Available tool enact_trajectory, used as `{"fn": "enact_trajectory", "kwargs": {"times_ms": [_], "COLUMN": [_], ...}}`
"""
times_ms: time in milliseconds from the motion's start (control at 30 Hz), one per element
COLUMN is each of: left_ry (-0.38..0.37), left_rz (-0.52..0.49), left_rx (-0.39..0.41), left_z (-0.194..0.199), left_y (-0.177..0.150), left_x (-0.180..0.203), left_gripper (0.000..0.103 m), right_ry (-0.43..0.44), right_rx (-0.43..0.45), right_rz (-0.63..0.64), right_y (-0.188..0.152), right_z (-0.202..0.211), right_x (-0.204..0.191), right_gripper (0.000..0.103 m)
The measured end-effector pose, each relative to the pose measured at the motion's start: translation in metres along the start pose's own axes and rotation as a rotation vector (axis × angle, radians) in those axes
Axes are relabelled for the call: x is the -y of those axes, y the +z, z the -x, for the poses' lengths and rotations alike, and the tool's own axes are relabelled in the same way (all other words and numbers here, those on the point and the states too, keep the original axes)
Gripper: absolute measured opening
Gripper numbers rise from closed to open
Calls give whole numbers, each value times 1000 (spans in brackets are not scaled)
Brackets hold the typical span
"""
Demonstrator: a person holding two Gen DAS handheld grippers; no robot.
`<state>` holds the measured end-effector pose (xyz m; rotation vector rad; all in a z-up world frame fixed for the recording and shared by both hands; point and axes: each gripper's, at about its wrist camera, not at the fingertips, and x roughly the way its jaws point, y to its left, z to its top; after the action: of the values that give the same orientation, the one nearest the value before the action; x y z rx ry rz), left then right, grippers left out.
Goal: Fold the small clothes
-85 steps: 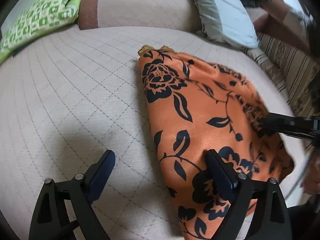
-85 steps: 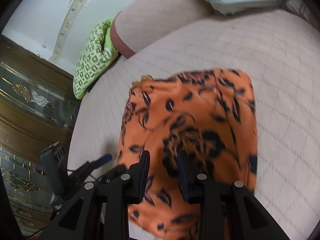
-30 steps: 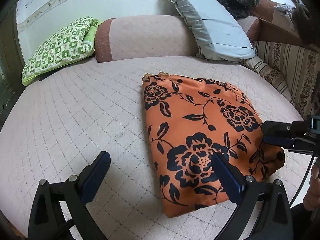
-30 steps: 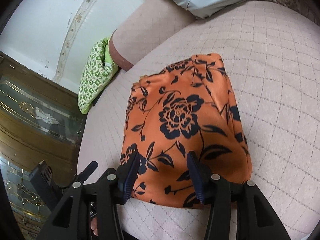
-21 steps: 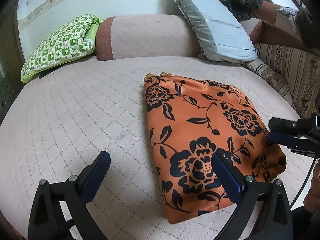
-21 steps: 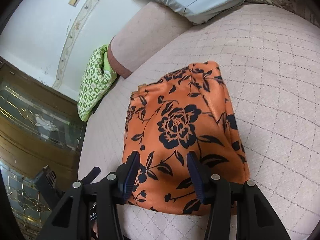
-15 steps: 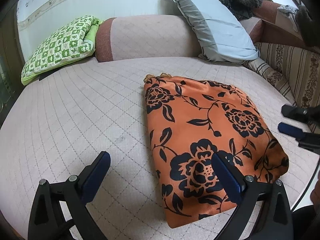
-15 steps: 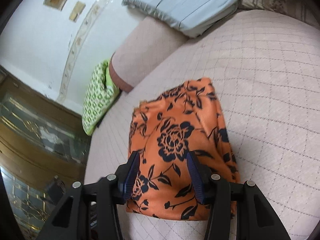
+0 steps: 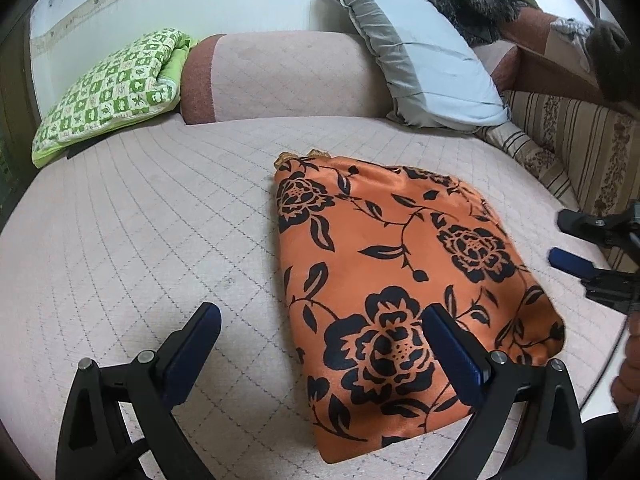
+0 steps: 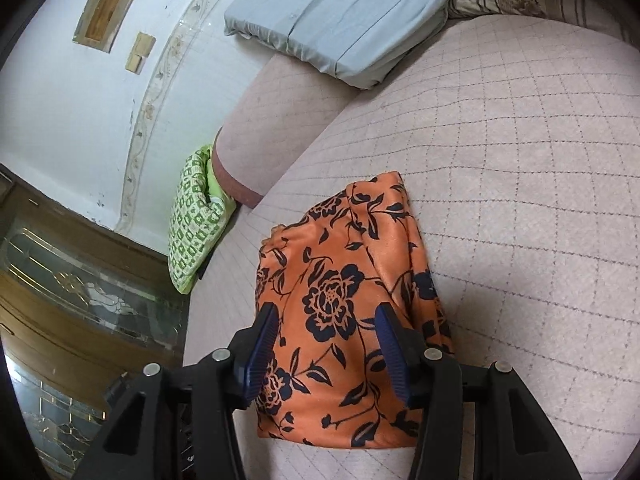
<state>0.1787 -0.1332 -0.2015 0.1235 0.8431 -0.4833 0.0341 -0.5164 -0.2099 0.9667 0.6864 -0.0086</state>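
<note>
On the left of the left wrist view a green checked cushion leans at the head of the pale quilted mattress, beside a pink bolster. Lower down, the left gripper hangs over the mattress with its jaws spread wide and nothing between the pads; its right finger stands in front of the near part of the cloth.

The orange garment, printed with black roses and leaves, lies folded into a rough rectangle flat on the mattress, right of centre. Its satin face looks smooth, with a small frilly edge peeking out at the far corner. Beyond it a grey-blue pillow leans against the bolster, and a striped cushion sits further right.

At the right edge the right gripper hovers just off the garment's side, jaws apart and empty. In its own view the fingers frame the cloth's near end, probably above it rather than touching.
</note>
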Motion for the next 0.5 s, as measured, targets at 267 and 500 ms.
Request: {"fn": "enact_trajectory", "kwargs": {"times_ms": [267,500], "left_ry": [23,-3], "left_rz": [-2,37], "left_rx": [118,100], "left_z": [7,3], "left_y": [6,14], "left_x": [3,-7], "left_gripper": [101,101], "right_ry": [107,97], "right_rx": [22,1], "right_rz": [-13,8], "right_y": [1,1], "right_z": [-4,-12], "right_x": [-12,-18], "right_gripper": [55,55]}}
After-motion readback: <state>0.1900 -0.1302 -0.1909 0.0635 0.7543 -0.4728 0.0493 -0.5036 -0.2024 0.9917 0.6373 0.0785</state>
